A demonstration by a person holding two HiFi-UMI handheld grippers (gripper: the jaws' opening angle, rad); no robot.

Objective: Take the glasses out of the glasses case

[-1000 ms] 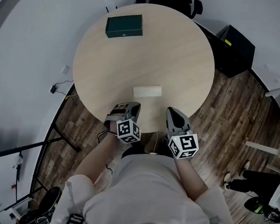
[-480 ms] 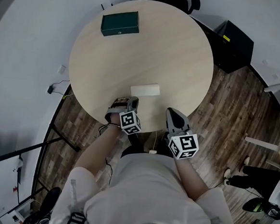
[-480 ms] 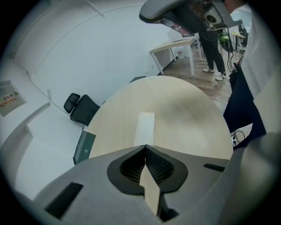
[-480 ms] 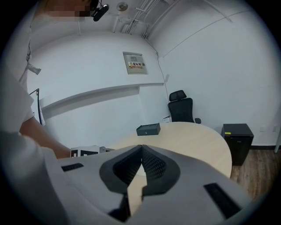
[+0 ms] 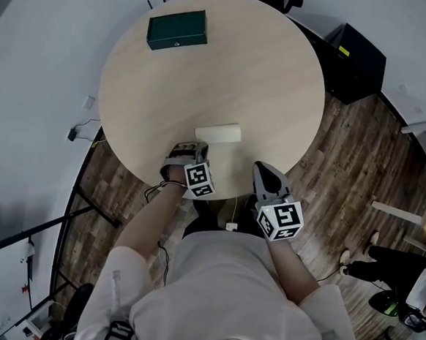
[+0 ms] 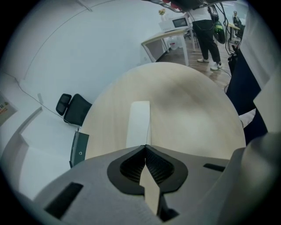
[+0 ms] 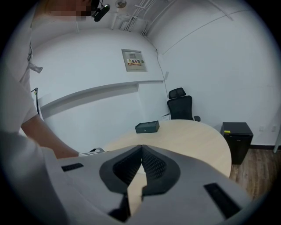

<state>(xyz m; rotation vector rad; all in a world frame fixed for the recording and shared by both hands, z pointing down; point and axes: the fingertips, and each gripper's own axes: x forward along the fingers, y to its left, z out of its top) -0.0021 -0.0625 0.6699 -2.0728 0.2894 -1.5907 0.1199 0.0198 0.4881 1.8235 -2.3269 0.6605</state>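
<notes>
A closed white glasses case [image 5: 217,133] lies on the round wooden table [image 5: 264,74], near its front edge. In the left gripper view the case [image 6: 138,123] stretches away just beyond my left gripper [image 6: 145,145], whose jaws meet at the tip with nothing between them. From the head view, the left gripper [image 5: 201,148] points down at the case's near left end, a small gap away. My right gripper [image 5: 261,168] hovers at the table's front edge, right of the case, shut and empty [image 7: 141,146].
A dark green box [image 5: 178,29] sits at the table's far left. A black office chair [image 7: 181,105] stands behind the table, a black cabinet [image 5: 357,61] on the floor to its right. A person [image 6: 207,26] stands by a distant desk.
My left gripper has dropped lower and edged forward toward the white case. The right gripper has stayed in place.
</notes>
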